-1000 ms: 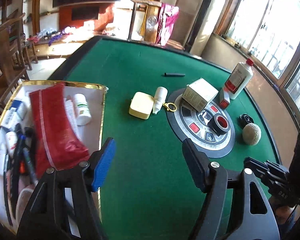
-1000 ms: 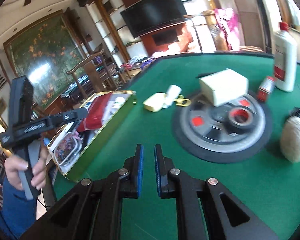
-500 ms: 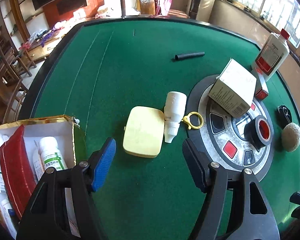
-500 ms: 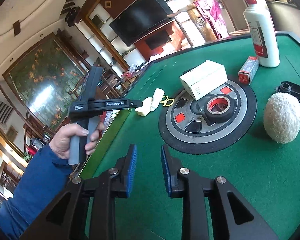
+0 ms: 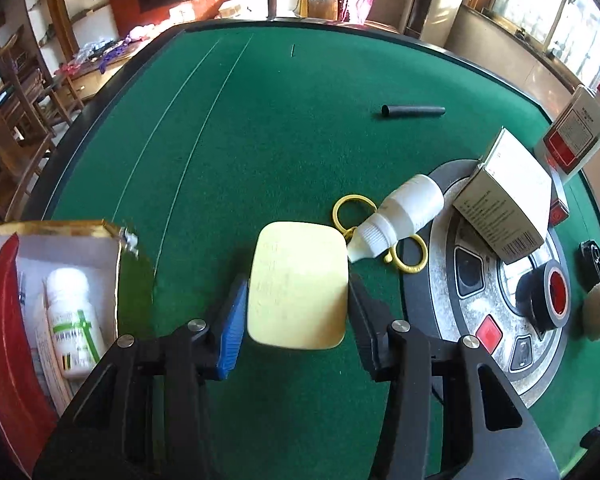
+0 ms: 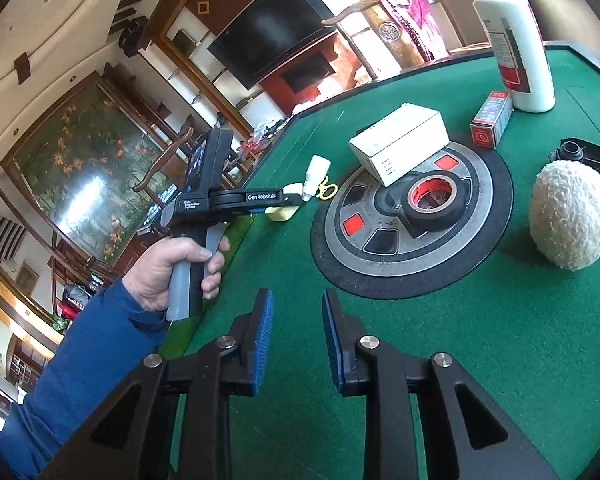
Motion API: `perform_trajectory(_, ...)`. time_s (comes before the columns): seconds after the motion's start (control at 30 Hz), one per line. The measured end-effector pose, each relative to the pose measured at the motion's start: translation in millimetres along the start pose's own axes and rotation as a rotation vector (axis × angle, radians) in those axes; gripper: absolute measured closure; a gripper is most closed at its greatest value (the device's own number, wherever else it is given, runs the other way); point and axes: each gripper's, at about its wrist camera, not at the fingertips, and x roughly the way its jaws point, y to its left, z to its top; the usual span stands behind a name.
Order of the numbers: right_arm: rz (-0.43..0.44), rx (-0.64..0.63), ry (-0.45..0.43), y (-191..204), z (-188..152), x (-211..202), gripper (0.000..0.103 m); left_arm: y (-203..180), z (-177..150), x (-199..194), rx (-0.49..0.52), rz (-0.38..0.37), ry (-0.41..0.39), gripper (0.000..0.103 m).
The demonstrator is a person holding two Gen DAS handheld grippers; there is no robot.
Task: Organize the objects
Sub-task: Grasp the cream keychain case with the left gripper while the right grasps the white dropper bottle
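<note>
A pale yellow flat case (image 5: 298, 284) lies on the green felt, and my left gripper (image 5: 298, 285) is closing on it, a pad against each long side. The right wrist view shows a hand holding the left gripper (image 6: 288, 202) over the case (image 6: 282, 213). A white dropper bottle (image 5: 404, 216) leans on the case's far right corner, over yellow rings (image 5: 354, 210). My right gripper (image 6: 297, 300) hovers open over bare felt near the table's front, its narrow gap empty.
A gold-edged box (image 5: 118, 264) at the left holds a red pouch (image 5: 4, 320) and a white bottle (image 5: 70, 320). At the right a round grey disc (image 5: 460, 308) carries a white carton (image 5: 504, 204) and black tape (image 5: 544, 296). A woolly ball (image 6: 570, 216) and tall white bottle (image 6: 512, 40) stand beyond.
My left gripper swung forward and down from the gold-edged box to the yellow case, and its jaws narrowed onto it. The right gripper rolled and its jaws parted a little.
</note>
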Motion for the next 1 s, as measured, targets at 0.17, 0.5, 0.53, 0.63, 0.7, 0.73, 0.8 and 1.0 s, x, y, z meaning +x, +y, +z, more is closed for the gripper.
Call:
perform_trajectory(0.17, -0.013, -0.019, -0.01, 4, 0, -2, 0.078, -8, -60, -37, -0.058, -0.017, -0.041, 0.056)
perform_trajectory(0.5, -0.058, -0.054, 0.04, 20, 10, 33, 0.072, -6, -164, -88, -0.041, -0.025, -0.152, 0.056)
perform_trajectory(0.53, -0.069, -0.088, 0.05, 27, 15, 42, 0.072, -5, -164, -87, -0.044, -0.034, -0.163, 0.056)
perform_trajectory(0.63, -0.107, -0.188, 0.083, 49, 32, 75, 0.072, -9, -170, -90, -0.035, -0.039, -0.177, 0.056)
perform_trajectory(0.7, -0.117, -0.254, 0.116, 59, 40, 101, 0.072, -11, -170, -90, -0.036, -0.047, -0.178, 0.056)
perform_trajectory(0.73, -0.124, -0.292, 0.123, 64, 43, 112, 0.072, -9, -170, -90, -0.043, -0.058, -0.18, 0.056)
perform_trajectory(0.8, -0.143, -0.352, 0.158, 71, 48, 136, 0.072, -5, -172, -92, -0.044, -0.068, -0.18, 0.056)
perform_trajectory(1.0, -0.197, -0.484, 0.214, 80, 56, 185, 0.072, -6, -173, -92, -0.044, -0.074, -0.181, 0.056)
